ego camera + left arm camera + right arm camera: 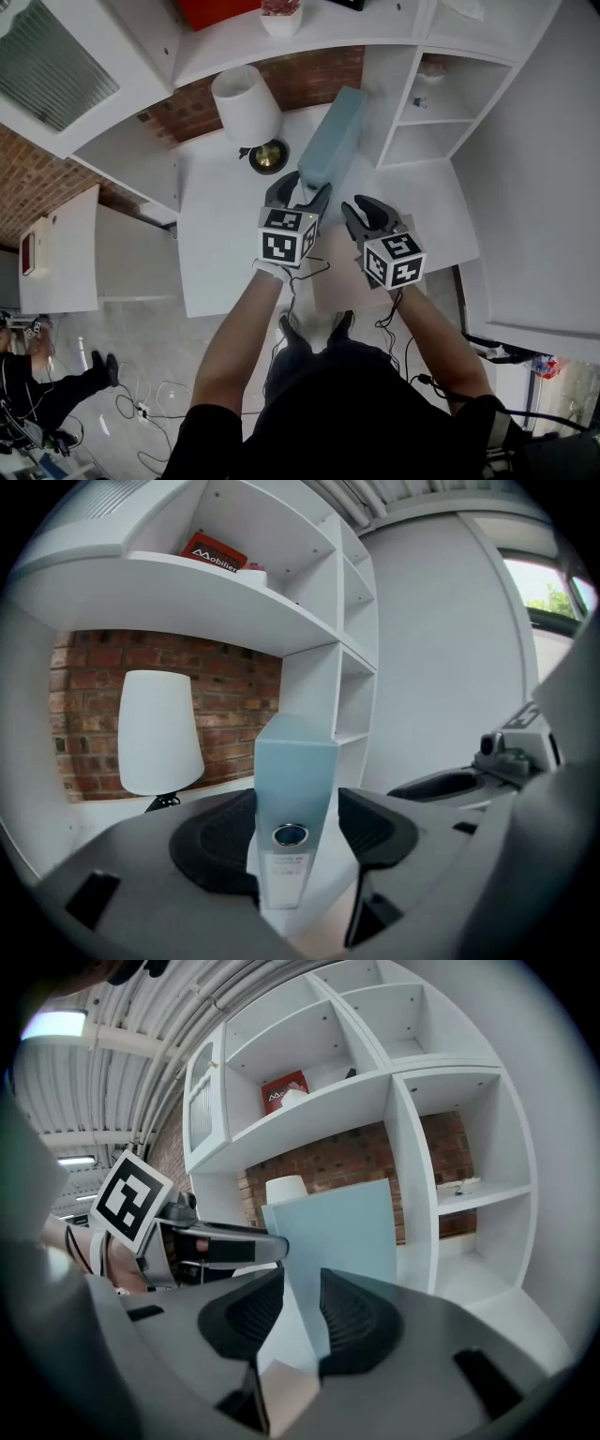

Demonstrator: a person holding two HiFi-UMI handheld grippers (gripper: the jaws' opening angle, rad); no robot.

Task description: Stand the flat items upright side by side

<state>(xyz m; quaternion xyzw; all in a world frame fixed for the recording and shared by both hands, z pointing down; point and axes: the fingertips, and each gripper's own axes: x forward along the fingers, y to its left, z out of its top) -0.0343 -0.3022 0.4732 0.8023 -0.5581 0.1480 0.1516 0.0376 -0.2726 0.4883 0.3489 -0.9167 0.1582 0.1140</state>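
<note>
Head view looks steeply down; claw views, seemingly near-level, share the shelves [356, 649].

- Red box [214, 553] on the upper shelf [169, 591]: white lettering, apparently "Mobilier"; the last letters are uncertain.
- Spine label [284, 866] on the pale blue binder [298, 771]: small print, illegible.
- Left marker cube [286, 234] and right marker cube [394, 260]: black-and-white square codes, no lettering.

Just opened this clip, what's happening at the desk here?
A person works with a claw in each hand at a white desk under shelves. The left claw is clamped on the spine of a pale blue binder, which stands upright on the desk near a white lamp. The right claw sits close by the binder's broad side, jaws only narrowly apart; whether they pinch anything is unclear.
</note>
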